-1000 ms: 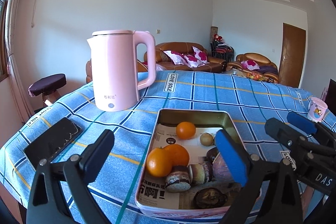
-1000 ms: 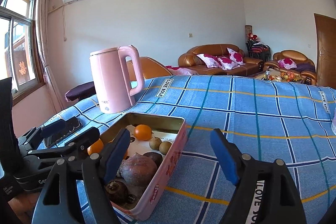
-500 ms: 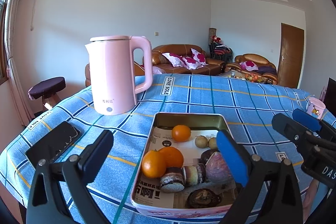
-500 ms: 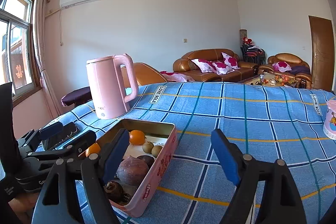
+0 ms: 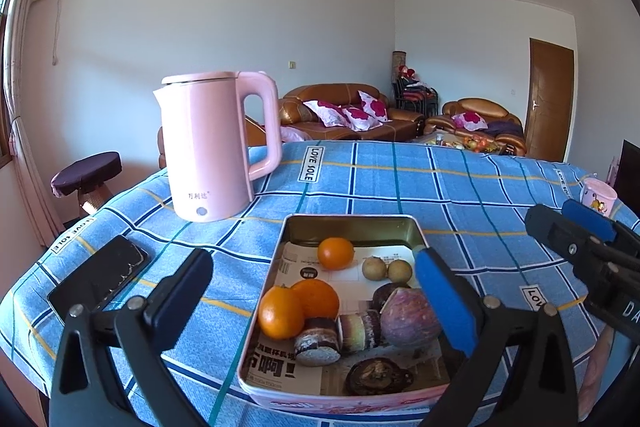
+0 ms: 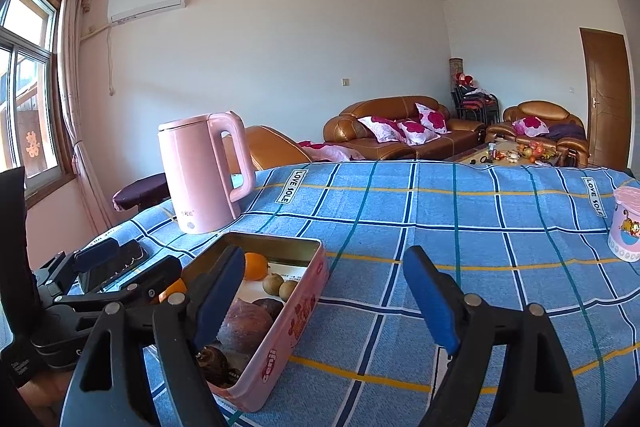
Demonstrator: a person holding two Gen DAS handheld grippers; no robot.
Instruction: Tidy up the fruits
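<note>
You are drawing both tools back; the tin [image 5: 352,227] is sitting farther off than before. Left tool [image 5: 316,291] and right tool [image 6: 324,291] are gaping, empty. Fruits [image 5: 298,307] are lying inside the tin near the tabletop's [image 6: 480,247] front edge; finished or pending, unclear.

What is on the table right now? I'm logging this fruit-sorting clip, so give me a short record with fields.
container: pink rectangular metal tin, lined with printed paper
fruit in tin: three round oranges, two small brown round fruits, one large purple fruit, other dark pieces
left gripper: open, empty
right gripper: open, empty
nearby: tall pink electric kettle, black phone, small pink cartoon cup
surface: blue checked tablecloth
</note>
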